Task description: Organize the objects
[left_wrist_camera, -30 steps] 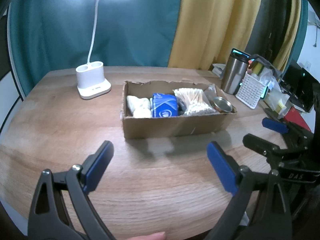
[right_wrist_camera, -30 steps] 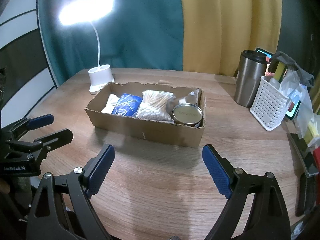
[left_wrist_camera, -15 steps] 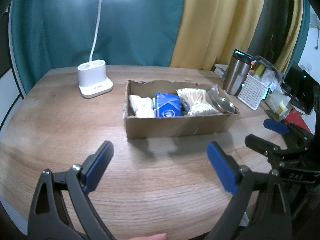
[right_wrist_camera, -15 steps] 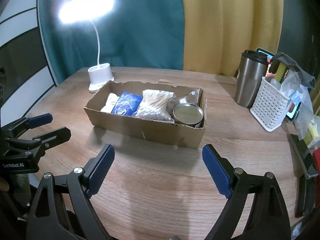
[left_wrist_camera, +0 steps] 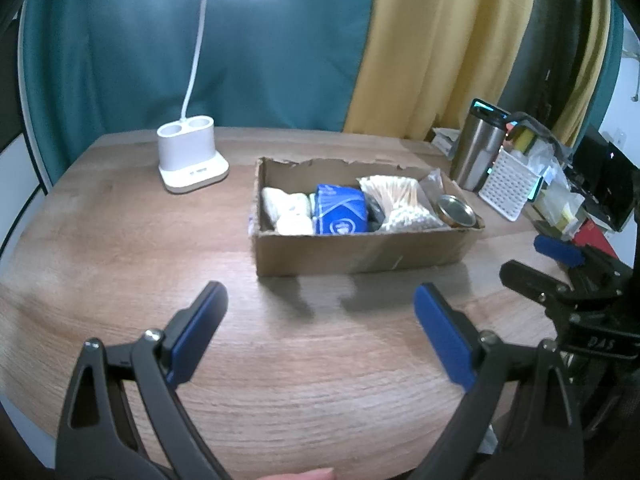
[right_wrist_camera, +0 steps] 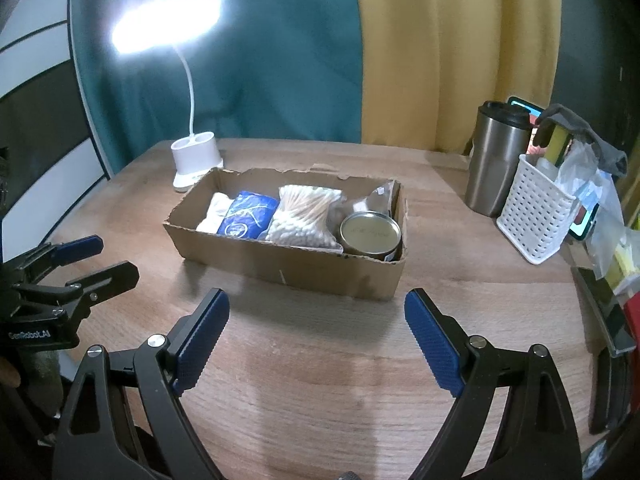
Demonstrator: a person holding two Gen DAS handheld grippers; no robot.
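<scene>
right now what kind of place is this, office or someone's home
Probably a home desk: a wooden table against curtains, with a lit desk lamp, a steel travel mug, and a cardboard box of toiletries.

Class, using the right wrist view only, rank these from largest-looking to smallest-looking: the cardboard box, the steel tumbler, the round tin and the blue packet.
1. cardboard box
2. steel tumbler
3 and 4. round tin and blue packet: these look about alike, so no ranking between them.

open cardboard box (right_wrist_camera: 304, 268), packets and tin (right_wrist_camera: 370, 234) inside
</scene>
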